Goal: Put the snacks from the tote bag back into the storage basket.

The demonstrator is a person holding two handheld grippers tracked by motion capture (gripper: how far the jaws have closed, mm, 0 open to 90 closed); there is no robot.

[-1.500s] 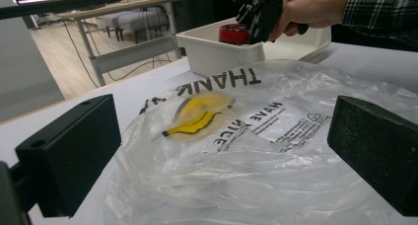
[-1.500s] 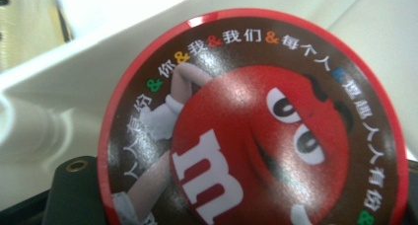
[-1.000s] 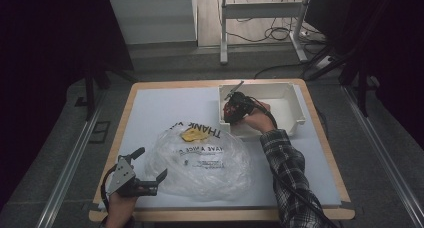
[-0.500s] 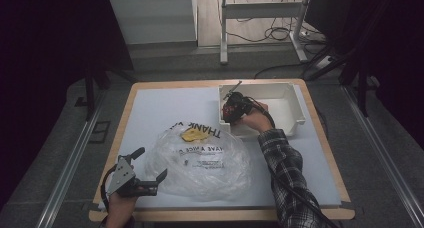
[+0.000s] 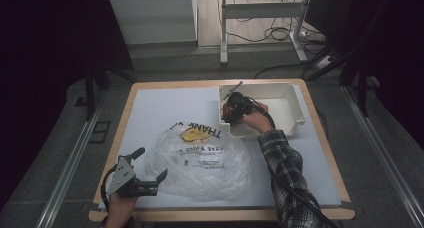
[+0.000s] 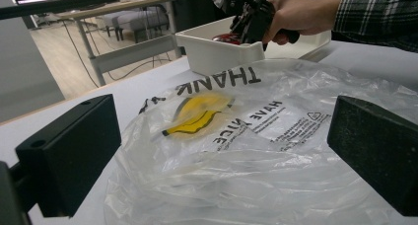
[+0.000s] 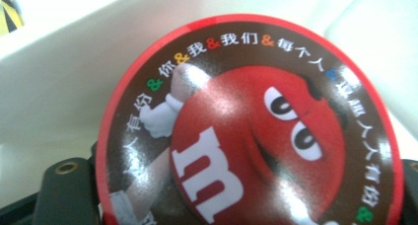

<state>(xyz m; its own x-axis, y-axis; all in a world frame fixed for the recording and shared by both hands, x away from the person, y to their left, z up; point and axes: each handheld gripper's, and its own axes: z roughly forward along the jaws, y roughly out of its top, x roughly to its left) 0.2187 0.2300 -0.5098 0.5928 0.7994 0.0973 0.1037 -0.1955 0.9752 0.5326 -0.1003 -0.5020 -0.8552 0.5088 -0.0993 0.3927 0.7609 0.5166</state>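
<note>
A round red candy tin (image 7: 246, 131) with a red cartoon face and a white "m" sits between the jaws of my right gripper (image 5: 232, 110), which is shut on it. The gripper holds it just above the near left corner of the white bin (image 5: 295, 108). The tin (image 6: 224, 37) also peeks over the bin's wall (image 6: 217, 55) in the left gripper view. A crumpled clear plastic bag (image 5: 200, 160) printed "THANK YOU" with a yellow smiley lies mid-table. My left gripper (image 5: 151, 163) stands open at the bag's left edge, jaws wide on either side of the bag (image 6: 256, 151) without touching it.
The white table mat (image 5: 150, 108) has bare room at the left and back. The person's plaid sleeve (image 5: 285, 163) crosses the right half toward the bin. A metal frame and cables (image 5: 260, 18) stand on the floor beyond the table.
</note>
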